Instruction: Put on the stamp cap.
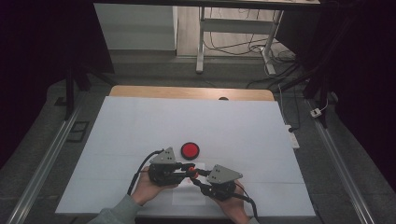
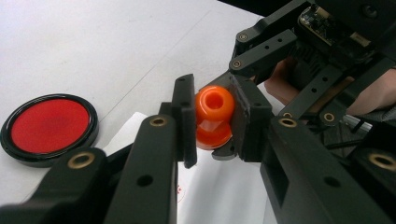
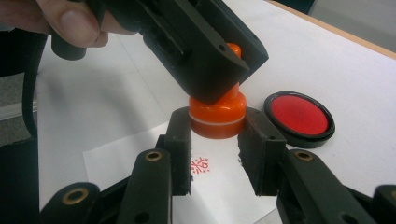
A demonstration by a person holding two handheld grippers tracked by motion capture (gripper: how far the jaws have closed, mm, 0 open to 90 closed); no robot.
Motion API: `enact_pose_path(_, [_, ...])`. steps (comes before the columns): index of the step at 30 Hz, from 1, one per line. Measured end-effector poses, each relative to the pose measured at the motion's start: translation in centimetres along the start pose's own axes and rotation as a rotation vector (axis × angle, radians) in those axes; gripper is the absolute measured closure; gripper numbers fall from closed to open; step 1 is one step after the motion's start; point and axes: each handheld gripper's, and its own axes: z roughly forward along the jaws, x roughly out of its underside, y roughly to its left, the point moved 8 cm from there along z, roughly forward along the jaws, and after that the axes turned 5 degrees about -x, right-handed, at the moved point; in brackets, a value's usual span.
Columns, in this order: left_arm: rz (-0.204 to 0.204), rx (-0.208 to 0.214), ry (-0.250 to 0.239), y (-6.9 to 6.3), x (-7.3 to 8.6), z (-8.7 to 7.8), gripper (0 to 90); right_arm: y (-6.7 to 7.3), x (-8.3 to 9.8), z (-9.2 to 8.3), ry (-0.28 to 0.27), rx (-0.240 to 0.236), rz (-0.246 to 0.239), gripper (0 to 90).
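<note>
Pretty tight in front of me. Both grippers are clamped on the orange stamp (image 2: 213,116), left gripper (image 1: 190,169) up top, right gripper (image 1: 198,179) on the base, so nothing fits between them. The ink pad (image 1: 190,150) sits just beyond the stamp, blocking a straight push forward at table level. The paper (image 3: 140,158) underneath is flat, no trouble. The rest of the white table (image 1: 140,126), left, right and far end, I've got wide open.

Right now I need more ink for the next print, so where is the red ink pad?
In the high view the red ink pad sits on the white table cover, just beyond the two tongs and the orange stamp, near the middle.
</note>
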Motion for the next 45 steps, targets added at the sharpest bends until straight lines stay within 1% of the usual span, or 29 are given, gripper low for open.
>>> enact_pose_path(7, [0.01,-0.023,0.002,-0.2,0.3,0.3,73.3,0.0,0.3,0.2,0.026,-0.001,0.006,64.7])
enact_pose_path(13, [0.01,-0.032,0.0,-0.2,0.4,0.5,73.3,0.0,0.4,0.2,0.034,-0.006,0.019,64.7])
enact_pose_path(17, [0.024,-0.046,0.002,-0.3,0.4,0.5,73.3,0.0,0.4,0.2,0.036,-0.012,0.025,64.6])
enact_pose_path(20, [0.023,-0.052,0.0,-0.4,0.4,0.5,73.3,0.0,0.4,0.2,0.038,-0.014,0.027,64.6])
enact_pose_path(22, [0.025,-0.052,-0.001,-0.4,0.3,0.5,73.3,-0.1,0.3,0.2,0.03,-0.011,0.03,64.5])
enact_pose_path(23, [0.024,-0.051,0.0,-0.4,0.2,0.4,73.2,-0.1,0.3,0.1,0.037,-0.012,0.029,64.5])
enact_pose_path(26, [0.025,-0.049,0.007,-0.4,0.1,0.4,73.1,-0.1,0.2,0.1,0.02,-0.029,0.037,64.3])
enact_pose_path(29, [0.017,-0.04,0.01,-0.3,0.1,0.4,73.1,-0.2,0.3,0.1,0.023,-0.032,0.038,64.2])
enact_pose_path(34, [0.018,-0.035,-0.005,-0.3,-0.2,0.3,73.0,-0.2,0.2,-0.1,0.014,-0.033,0.032,63.6])
enact_pose_path(36, [0.018,-0.031,-0.014,-0.3,-0.3,0.2,73.0,-0.3,0.1,-0.2,0.009,-0.032,0.04,62.8])
enact_pose_path(37, [0.019,-0.032,-0.018,-0.3,-0.4,0.1,73.0,-0.3,0.0,-0.2,0.001,-0.04,0.045,62.3])
enact_pose_path(40, [0.014,-0.026,-0.033,-0.2,-0.6,-0.1,73.0,-0.4,0.0,-0.3,-0.002,-0.042,0.048,57.5])
enact_pose_path(45, [0.006,-0.029,-0.047,0.1,-0.9,-0.6,73.0,-0.5,0.1,-0.3,-0.001,-0.044,0.05,54.4])
